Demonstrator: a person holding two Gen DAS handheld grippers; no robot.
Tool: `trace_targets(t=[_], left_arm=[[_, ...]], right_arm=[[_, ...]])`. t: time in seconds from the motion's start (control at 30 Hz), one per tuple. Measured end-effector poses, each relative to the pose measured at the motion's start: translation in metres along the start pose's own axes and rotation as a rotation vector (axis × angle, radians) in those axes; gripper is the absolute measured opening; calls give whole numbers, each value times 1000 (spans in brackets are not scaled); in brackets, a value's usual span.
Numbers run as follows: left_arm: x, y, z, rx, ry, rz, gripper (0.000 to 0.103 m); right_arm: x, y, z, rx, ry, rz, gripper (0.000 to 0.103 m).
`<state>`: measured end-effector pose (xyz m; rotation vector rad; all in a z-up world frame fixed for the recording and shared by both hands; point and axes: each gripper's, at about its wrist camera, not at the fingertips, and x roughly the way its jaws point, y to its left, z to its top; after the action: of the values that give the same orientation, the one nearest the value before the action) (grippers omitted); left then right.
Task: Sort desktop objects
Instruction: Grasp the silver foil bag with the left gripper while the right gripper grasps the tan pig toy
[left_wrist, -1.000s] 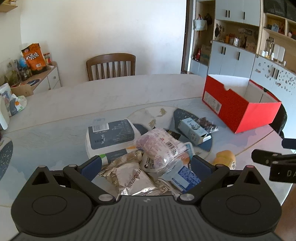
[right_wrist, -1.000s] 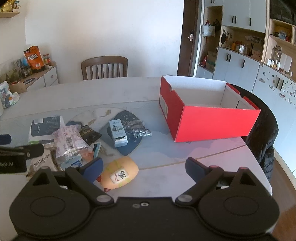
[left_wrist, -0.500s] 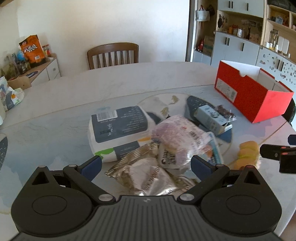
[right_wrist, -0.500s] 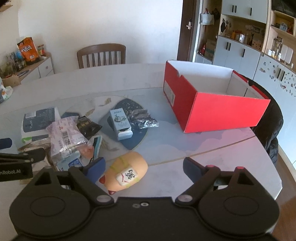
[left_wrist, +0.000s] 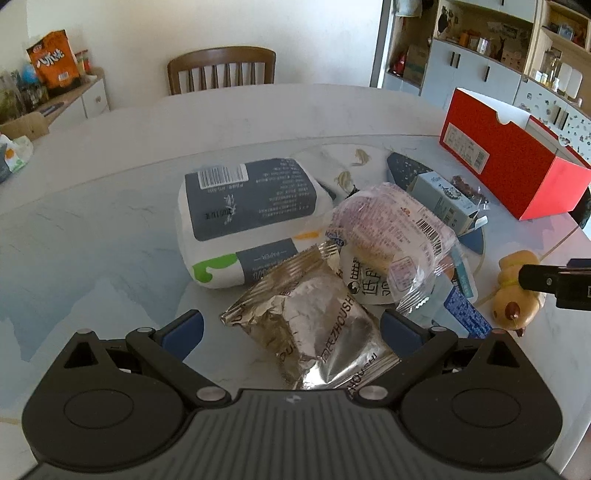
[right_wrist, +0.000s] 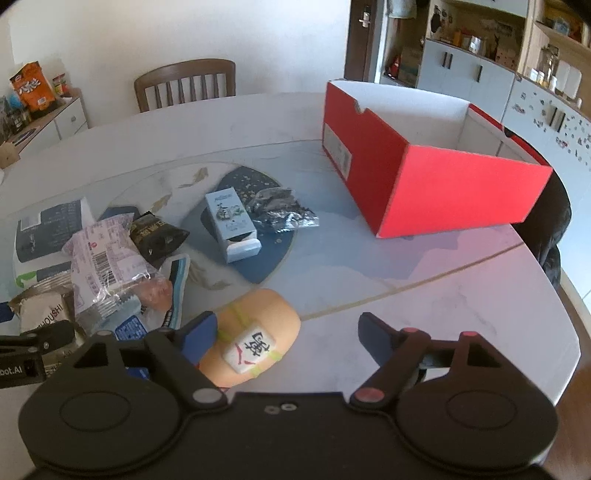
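Observation:
My left gripper (left_wrist: 291, 328) is open, its fingers on either side of a silver foil snack pack (left_wrist: 314, 328) on the table. Behind it lie a pink-wrapped bread bag (left_wrist: 391, 229) and a grey-and-white tissue pack (left_wrist: 243, 214). My right gripper (right_wrist: 286, 332) is open over an orange plush toy (right_wrist: 255, 339) with a white tile; the toy lies by its left finger. The open red box (right_wrist: 443, 177) stands at the right. A small pale-blue carton (right_wrist: 232, 225) and a crumpled dark wrapper (right_wrist: 280, 210) lie mid-table.
A black snack pouch (right_wrist: 155, 236) and blue-edged packets (right_wrist: 177, 284) lie in the pile. A wooden chair (left_wrist: 221, 70) stands behind the table. A sideboard with an orange chip bag (left_wrist: 51, 59) is at the far left. Cabinets (right_wrist: 461, 70) fill the right wall. The table edge curves near right.
My left gripper has moved down and forward, so the foil pack now lies between its fingers. My right gripper has lowered toward the orange plush toy.

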<state>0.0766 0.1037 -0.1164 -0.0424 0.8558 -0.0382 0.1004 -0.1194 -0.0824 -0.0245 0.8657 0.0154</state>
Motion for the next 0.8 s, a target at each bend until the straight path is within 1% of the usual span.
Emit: trace_targets(t=[0.07, 0.13, 0.27, 0.37, 0.53, 0.6, 0.63, 0.67, 0.7, 0.8], left_arm=[[2, 3, 1, -10, 12, -20, 92], [3, 6, 1, -22, 17, -42, 89], [3, 7, 2, -22, 25, -75, 77], [3, 9, 2, -42, 30, -92, 73], [4, 14, 3, -67, 39, -113, 68], [4, 15, 3, -78, 44, -119, 66], [4, 15, 3, -83, 47, -126, 60], [4, 15, 3, -87, 49, -134, 57], [3, 15, 3, -90, 49, -136, 56], [1, 15, 2, -98, 47, -134, 54]], right_arm=[[2, 3, 2, 5, 7, 11, 81], [4, 5, 3, 16, 17, 22, 81], [8, 10, 2, 17, 45, 53, 77], [8, 14, 1, 10, 45, 72, 71], [17, 13, 7, 33, 52, 75, 70], [20, 11, 8, 50, 57, 90, 66], [20, 11, 8, 54, 60, 99, 64], [20, 11, 8, 54, 60, 106, 60], [20, 12, 8, 52, 59, 112, 55], [18, 15, 7, 44, 56, 123, 48]])
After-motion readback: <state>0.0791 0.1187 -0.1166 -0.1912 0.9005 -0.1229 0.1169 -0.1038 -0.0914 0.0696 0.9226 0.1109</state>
